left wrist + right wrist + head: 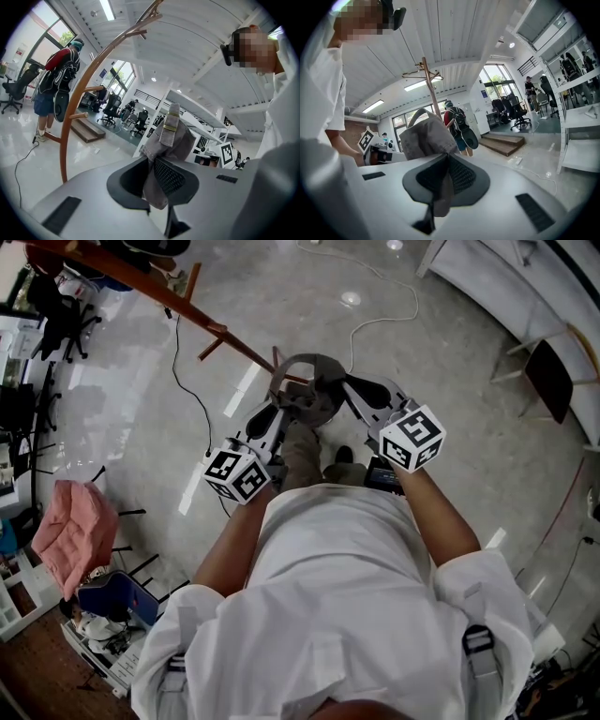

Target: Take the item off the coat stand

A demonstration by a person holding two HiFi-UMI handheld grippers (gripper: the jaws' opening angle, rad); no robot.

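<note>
A grey cloth item [305,399], like a cap with a strap loop, hangs between both grippers in front of the person's body. My left gripper [281,411] is shut on its left side, and the fabric [166,136] is pinched between the jaws of this gripper [152,180]. My right gripper [345,392] is shut on the other side, where the cloth [424,133] bunches above that gripper [443,180]. The wooden coat stand [141,282] is at the upper left, apart from the item. Its curved pole [75,108] and its pegged top [429,77] show behind the cloth.
A pink cloth [70,531] lies over a chair at the left. A black cable [192,390] and a white cable [384,320] run across the glossy floor. A chair [548,376] stands at the right. Another person [56,79] stands beside the stand.
</note>
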